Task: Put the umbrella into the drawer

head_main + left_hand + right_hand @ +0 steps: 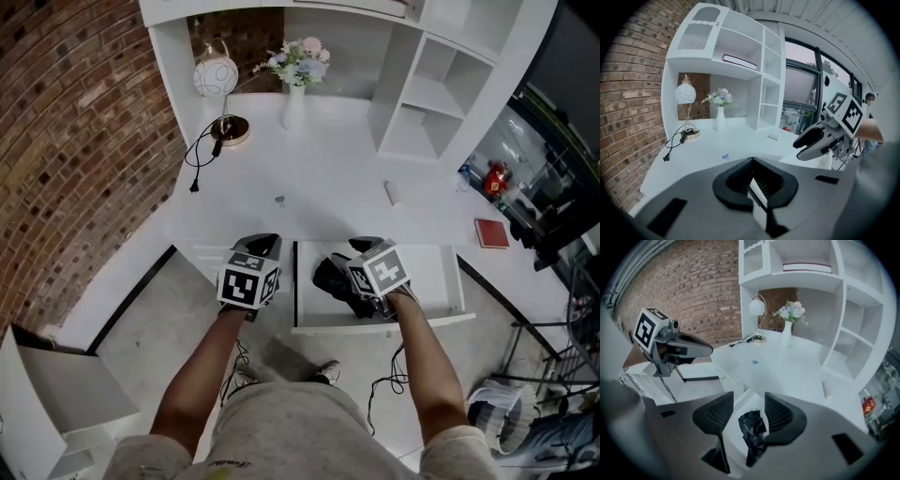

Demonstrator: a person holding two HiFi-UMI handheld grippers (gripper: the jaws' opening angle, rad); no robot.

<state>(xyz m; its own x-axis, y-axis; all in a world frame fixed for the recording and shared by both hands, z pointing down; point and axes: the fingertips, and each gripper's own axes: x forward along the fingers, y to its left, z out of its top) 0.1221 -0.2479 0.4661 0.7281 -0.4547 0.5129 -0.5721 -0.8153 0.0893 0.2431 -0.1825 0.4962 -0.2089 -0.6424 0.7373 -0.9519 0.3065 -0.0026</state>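
A folded black umbrella [333,277] lies in the open white drawer [436,281] under the desk front. My right gripper [364,247] hovers just above the drawer, and its jaws stand open. In the right gripper view the umbrella [752,428] shows below the gap between the pads of that gripper [748,405], clear of them. My left gripper [263,246] hangs left of the drawer, in front of the desk edge. Its jaws [753,183] are shut with nothing in them. Each gripper shows in the other's view: the right gripper [813,143] and the left gripper [696,348].
On the white desk [328,178] stand a globe lamp [217,80] with a black cord [200,155], a vase of flowers [296,94], a small blue clip [279,201] and a short white cylinder [393,193]. A white shelf unit [422,103] rises at the back right. A brick wall [84,141] runs along the left.
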